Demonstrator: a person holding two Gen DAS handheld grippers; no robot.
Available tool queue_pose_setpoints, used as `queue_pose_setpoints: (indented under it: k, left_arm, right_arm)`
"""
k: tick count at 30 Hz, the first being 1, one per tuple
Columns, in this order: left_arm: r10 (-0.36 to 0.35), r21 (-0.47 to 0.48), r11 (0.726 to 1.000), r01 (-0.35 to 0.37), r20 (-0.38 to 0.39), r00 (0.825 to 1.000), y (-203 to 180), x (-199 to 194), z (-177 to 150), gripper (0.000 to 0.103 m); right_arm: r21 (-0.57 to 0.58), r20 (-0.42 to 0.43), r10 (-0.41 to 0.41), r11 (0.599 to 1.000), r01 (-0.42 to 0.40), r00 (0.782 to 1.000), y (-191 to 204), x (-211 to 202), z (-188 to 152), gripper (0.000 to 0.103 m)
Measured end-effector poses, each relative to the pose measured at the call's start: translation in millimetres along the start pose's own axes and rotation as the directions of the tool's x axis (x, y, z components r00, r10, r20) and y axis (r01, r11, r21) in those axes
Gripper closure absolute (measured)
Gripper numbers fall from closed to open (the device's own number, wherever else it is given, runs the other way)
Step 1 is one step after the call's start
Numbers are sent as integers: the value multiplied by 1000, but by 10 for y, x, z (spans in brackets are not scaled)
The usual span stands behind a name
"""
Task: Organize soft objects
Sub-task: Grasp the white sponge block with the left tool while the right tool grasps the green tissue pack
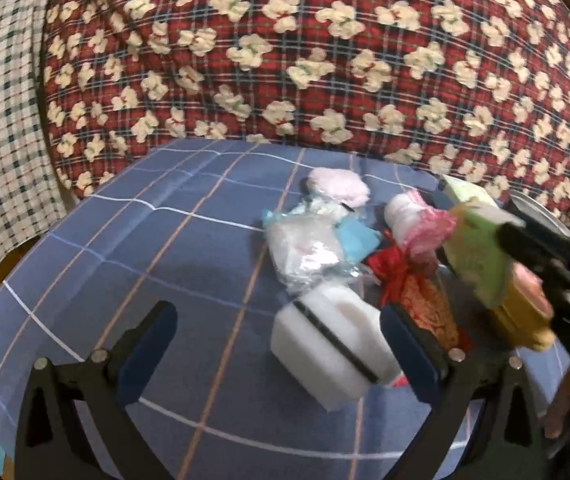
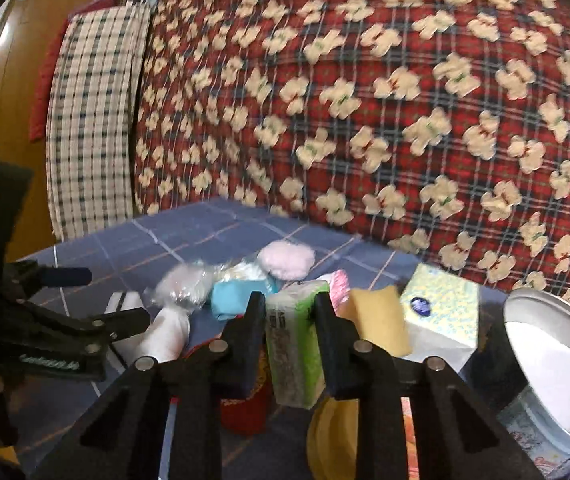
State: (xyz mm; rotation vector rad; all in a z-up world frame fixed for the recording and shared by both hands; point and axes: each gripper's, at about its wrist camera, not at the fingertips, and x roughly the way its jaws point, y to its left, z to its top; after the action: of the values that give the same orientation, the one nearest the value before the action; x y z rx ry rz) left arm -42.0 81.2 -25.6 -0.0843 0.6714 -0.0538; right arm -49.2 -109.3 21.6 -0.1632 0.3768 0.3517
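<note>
My right gripper (image 2: 289, 304) is shut on a green-and-white tissue pack (image 2: 295, 344) and holds it above the blue checked cloth (image 2: 189, 236). The same pack (image 1: 481, 252) shows at the right in the left wrist view, held by the right gripper (image 1: 525, 236). My left gripper (image 1: 279, 322) is open and empty just above the cloth, with a white foam block (image 1: 333, 350) between its fingers but not gripped. Behind lie a clear plastic bag (image 1: 305, 248), a pink puff (image 1: 339, 186), a pink-and-white roll (image 1: 417, 220) and a red pouch (image 1: 425, 300).
A tissue box (image 2: 441, 312), a yellow sponge (image 2: 381, 316) and a blue packet (image 2: 231, 300) lie on the cloth. A round metal tin (image 2: 553, 368) stands at the right. A red bear-print quilt (image 2: 365, 100) rises behind; a checked pillow (image 2: 93, 128) is at the left.
</note>
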Motion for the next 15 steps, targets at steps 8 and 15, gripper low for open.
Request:
queue_pose_setpoints:
  k: [8,15]
  left_arm:
    - [-21,-130,991,13,-55,998,149,131,-4,24]
    - [-60,-135,990,47,-91,994,151,47,-10,35]
  right_arm:
    - [41,63,-25,999,23,998,-80,-120,26,75]
    - [44,76,-35,999,31,997,-104,-182,12,75]
